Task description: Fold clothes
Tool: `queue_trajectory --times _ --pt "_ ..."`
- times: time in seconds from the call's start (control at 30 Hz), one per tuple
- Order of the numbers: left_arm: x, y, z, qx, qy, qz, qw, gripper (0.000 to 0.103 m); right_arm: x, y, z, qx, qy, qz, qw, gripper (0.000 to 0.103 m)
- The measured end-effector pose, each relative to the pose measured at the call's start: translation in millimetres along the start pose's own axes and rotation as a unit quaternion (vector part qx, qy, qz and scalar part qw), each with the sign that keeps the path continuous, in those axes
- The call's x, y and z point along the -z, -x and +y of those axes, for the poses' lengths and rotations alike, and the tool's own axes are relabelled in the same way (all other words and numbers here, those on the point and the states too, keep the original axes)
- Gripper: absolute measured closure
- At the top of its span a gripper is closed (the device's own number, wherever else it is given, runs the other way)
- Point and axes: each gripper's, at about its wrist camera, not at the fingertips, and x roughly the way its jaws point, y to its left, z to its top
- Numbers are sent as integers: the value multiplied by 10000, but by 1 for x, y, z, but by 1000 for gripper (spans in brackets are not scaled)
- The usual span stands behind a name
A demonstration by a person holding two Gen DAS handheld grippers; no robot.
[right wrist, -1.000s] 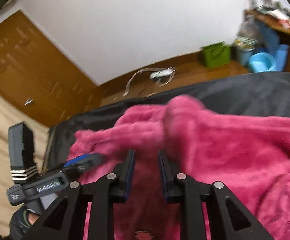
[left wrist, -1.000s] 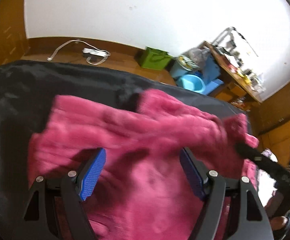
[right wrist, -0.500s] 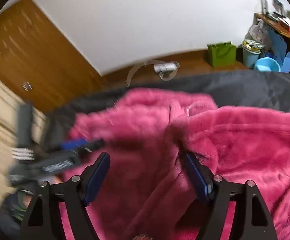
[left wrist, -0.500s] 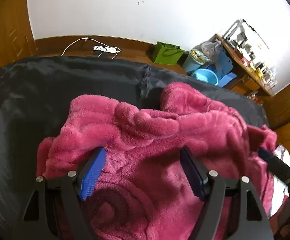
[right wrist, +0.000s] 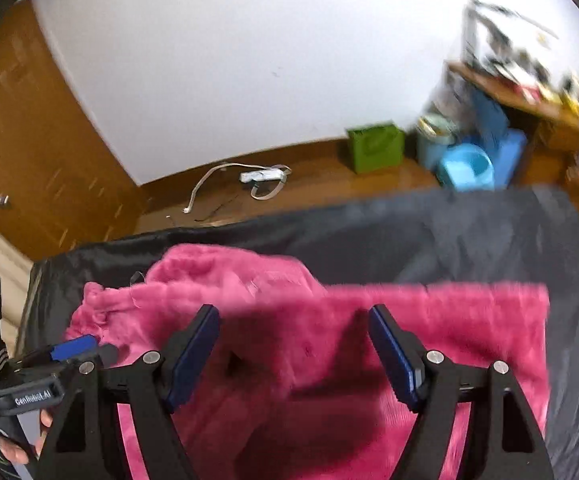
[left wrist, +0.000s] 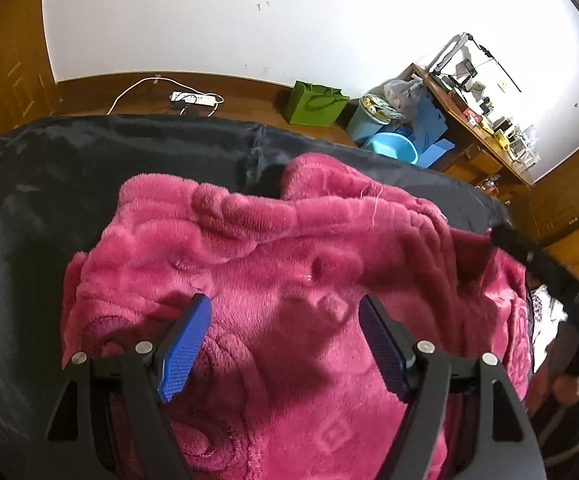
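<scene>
Left claw [left wrist: 283, 320]: released, spread above the pink fleece garment [left wrist: 289, 264]
Right claw [right wrist: 293, 330]: released, over the same garment
Black sheet [left wrist: 89, 160]: beneath, beyond both claws

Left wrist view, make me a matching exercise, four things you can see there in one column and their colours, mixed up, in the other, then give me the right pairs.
Things:
1. fleece garment
2. paper bag
3. basin
4. power strip

Colours:
A. white
B. light blue
C. magenta pink
D. green

Pairs: 1-C, 2-D, 3-B, 4-A
</scene>
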Motion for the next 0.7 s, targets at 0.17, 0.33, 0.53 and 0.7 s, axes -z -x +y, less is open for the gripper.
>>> queue_trajectory --times 0.17,0.33,0.53,0.7 --pt "4 -3 1 -59 -33 47 10000 24 -12 -26 17 -703 869 676 9914 27" --pt "8 -8 1 -104 -103 52 9999 24 -3 -34 -12 -899 489 1139 9882 77" --pt "7 -8 4 -60 42 45 10000 24 -6 16 -15 -1377 120 381 9897 84" --pt "4 -7 7 -8 118 66 9999 24 -16 29 10 -1692 302 -29 9851 84"
